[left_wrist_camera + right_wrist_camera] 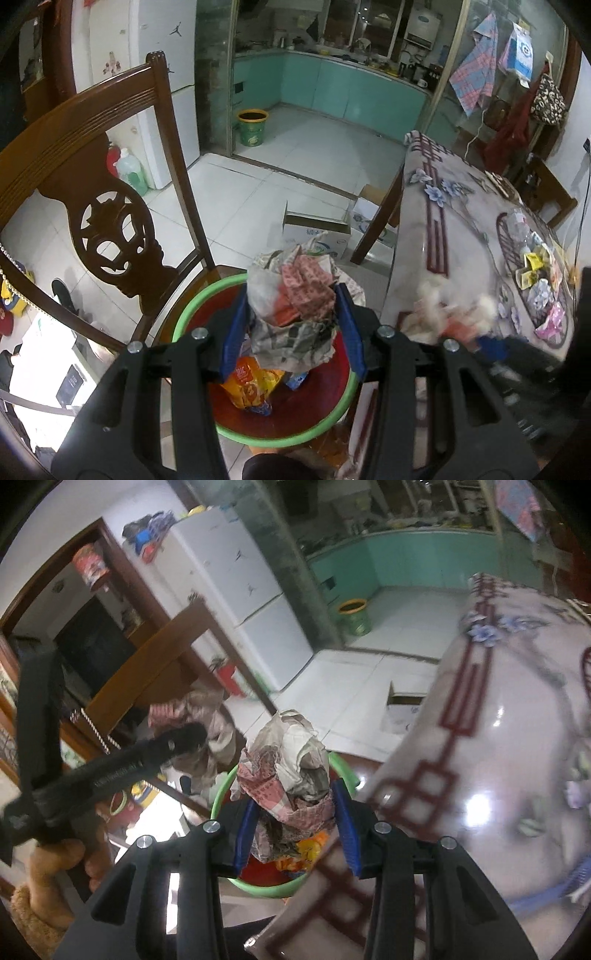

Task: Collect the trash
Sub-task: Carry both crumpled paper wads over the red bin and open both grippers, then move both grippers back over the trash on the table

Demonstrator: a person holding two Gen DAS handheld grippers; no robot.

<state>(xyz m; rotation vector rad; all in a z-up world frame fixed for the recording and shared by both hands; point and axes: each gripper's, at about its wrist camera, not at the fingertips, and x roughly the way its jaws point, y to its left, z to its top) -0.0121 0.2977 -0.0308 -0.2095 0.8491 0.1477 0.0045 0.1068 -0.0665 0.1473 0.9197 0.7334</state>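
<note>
My left gripper (293, 295) is shut on a wad of crumpled paper and plastic trash (295, 295), held above a red basin with a green rim (325, 421) that stands on a wooden chair. An orange snack bag (251, 387) lies in the basin. My right gripper (293, 790) is shut on another crumpled wad of paper trash (291, 760), above the same basin (221, 794). The left gripper with its wad shows in the right wrist view (192, 734), to the left. More wrappers (535, 277) lie on the table's right side.
The table (454, 236) with a glossy flowered cloth is right of the basin. The carved wooden chair back (110, 206) rises at left. An open cardboard box (317, 232) sits on the tiled floor. A yellow-green bucket (253, 127) stands by the kitchen doorway.
</note>
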